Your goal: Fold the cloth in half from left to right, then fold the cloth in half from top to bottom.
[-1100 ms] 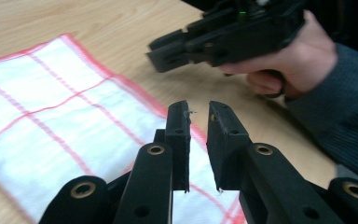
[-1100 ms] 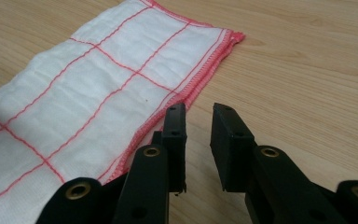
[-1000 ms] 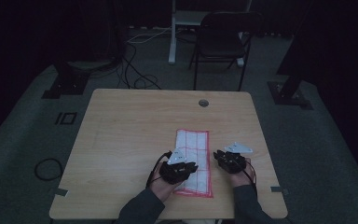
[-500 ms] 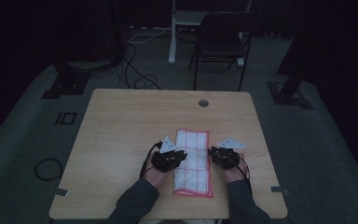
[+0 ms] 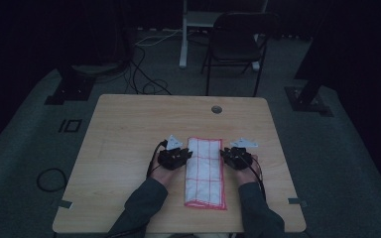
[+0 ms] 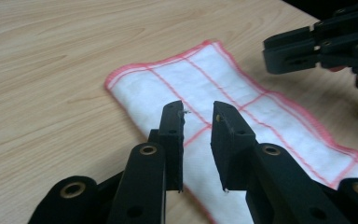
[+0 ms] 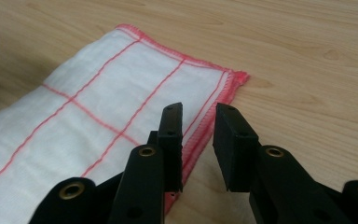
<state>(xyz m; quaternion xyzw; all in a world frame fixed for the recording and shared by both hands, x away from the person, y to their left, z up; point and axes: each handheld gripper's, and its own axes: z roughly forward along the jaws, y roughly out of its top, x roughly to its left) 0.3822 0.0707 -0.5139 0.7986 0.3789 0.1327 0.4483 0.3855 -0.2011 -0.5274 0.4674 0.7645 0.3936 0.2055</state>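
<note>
Wood-grain table (image 5: pixel 129 129) carries everything, standing on a grey floor (image 5: pixel 25 148) where a loop of cable (image 5: pixel 49 178) lies off the table's left edge. Going rightward, the person's left sleeve (image 5: pixel 141 206) comes in from the bottom edge of the high view, and the left gripper (image 5: pixel 174 157) sits low over the table just beside the left long edge of the cloth (image 5: pixel 206 171). In the left gripper view its two black fingers (image 6: pixel 173 140) stand parted with a clear gap; they have just been opening, and nothing is pinched between them, the cloth simply lying flat on the wood under them.

At the middle, the cloth is a white towel crossed by thin red lines and hemmed in red, folded into a long strip. It lies flat, running from near the person's edge of the table away toward the table's middle, between the two grippers.

Further right, the right gripper (image 5: pixel 235 157) sits just beside the cloth's right long edge, level with the left one. In the right gripper view its fingers (image 7: pixel 170 140) are likewise apart, have just been opening, and grip nothing; the red hem and the cloth's far corner lie below and ahead of them. A round grommet hole (image 5: pixel 217 109) marks the table's far side, and a dark folding chair (image 5: pixel 235 44) stands on the floor beyond.
</note>
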